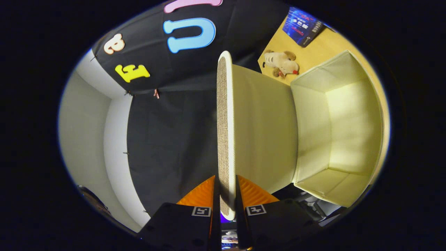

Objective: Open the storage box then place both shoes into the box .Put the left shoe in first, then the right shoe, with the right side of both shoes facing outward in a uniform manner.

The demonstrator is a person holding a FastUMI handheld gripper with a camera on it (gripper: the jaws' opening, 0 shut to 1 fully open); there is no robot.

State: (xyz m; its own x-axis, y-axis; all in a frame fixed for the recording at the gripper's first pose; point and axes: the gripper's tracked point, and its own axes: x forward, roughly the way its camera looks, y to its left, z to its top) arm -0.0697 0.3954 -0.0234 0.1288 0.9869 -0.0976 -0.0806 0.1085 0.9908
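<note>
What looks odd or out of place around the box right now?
Nothing damaged or spilled. The gripper is shut on the lid, swung open from the storage box. A plush toy lies on the table beyond.

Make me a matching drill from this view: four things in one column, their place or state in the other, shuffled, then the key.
Things:
1. box lid
2. storage box
3. plush dog
4. book

Place or state:
A. lying on the wooden table, beyond the plush toy
B. open, pale inside showing with nothing in it
C. edge pinched between the fingers of the hand-held gripper
D. lying on the wooden table just beyond the box

Pairs: 1-C, 2-B, 3-D, 4-A
</note>
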